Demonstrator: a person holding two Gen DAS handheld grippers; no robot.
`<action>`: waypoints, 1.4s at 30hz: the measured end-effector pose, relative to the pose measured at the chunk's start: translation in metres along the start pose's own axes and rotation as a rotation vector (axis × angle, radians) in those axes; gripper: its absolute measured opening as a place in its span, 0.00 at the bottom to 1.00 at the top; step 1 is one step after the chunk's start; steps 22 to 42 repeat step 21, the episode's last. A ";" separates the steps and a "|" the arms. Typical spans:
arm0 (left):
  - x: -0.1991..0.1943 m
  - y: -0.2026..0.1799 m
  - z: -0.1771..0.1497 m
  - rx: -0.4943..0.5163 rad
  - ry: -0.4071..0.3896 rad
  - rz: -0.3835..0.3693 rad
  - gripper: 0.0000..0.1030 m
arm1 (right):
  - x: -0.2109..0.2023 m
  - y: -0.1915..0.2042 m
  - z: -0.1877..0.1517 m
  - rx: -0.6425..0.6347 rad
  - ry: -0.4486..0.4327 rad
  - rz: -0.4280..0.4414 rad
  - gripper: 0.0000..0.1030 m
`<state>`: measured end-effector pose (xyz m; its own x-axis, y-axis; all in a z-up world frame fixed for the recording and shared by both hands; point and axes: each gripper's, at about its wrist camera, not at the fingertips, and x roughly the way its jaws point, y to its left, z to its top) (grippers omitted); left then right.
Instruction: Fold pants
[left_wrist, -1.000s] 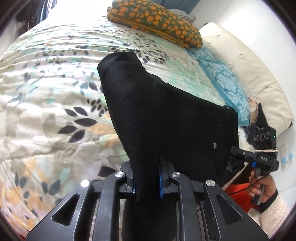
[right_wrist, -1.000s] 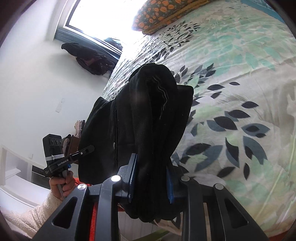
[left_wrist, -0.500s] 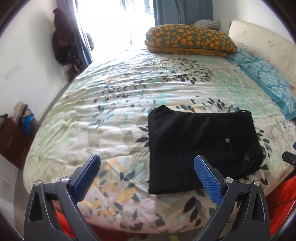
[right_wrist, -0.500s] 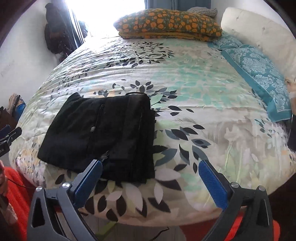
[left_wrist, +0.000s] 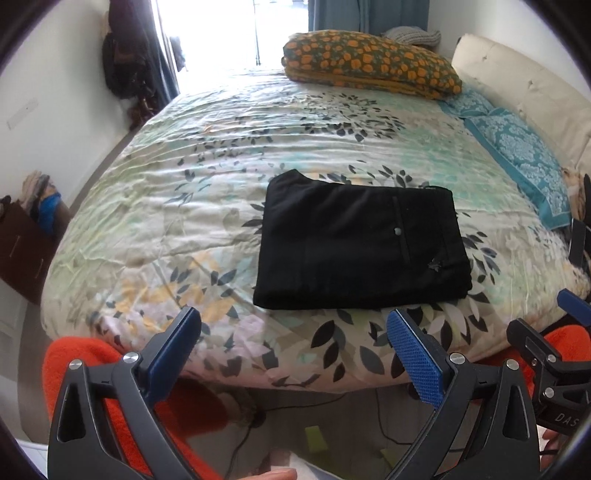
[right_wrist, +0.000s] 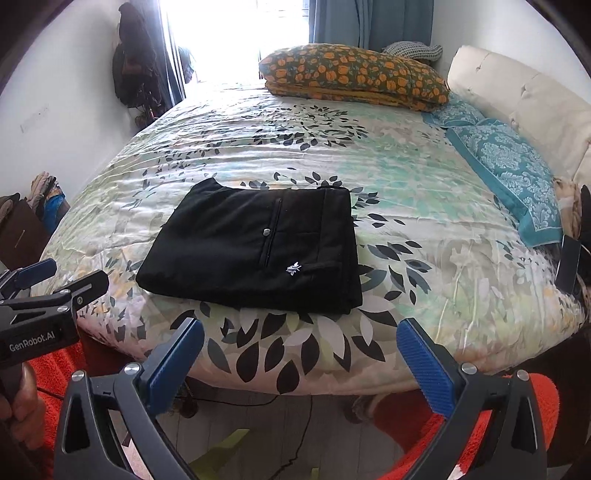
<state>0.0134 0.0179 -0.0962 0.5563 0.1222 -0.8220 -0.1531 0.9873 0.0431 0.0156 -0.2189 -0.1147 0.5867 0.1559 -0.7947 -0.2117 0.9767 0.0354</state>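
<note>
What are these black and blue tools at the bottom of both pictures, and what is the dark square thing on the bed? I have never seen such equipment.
There is no machine here. A person holds one hand tool in each hand, and each tool carries a wide-angle camera that looks forward along its two fingers.

One picture comes from the left gripper, the other from the right gripper. The blue parts are the pads on the fingers. Both tools are open and hold nothing.

The dark thing is a pair of black pants, folded into a flat rectangle on the leaf-patterned bedspread. Farther back lie an orange-flowered pillow and a teal pillow.
</note>
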 end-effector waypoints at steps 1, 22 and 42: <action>-0.001 0.001 -0.001 0.001 -0.003 0.012 0.98 | -0.003 0.002 -0.001 -0.003 -0.006 -0.001 1.00; -0.009 0.009 -0.011 -0.042 -0.026 -0.048 0.98 | -0.015 0.009 -0.002 -0.010 -0.043 -0.007 1.00; -0.009 0.009 -0.011 -0.042 -0.026 -0.048 0.98 | -0.015 0.009 -0.002 -0.010 -0.043 -0.007 1.00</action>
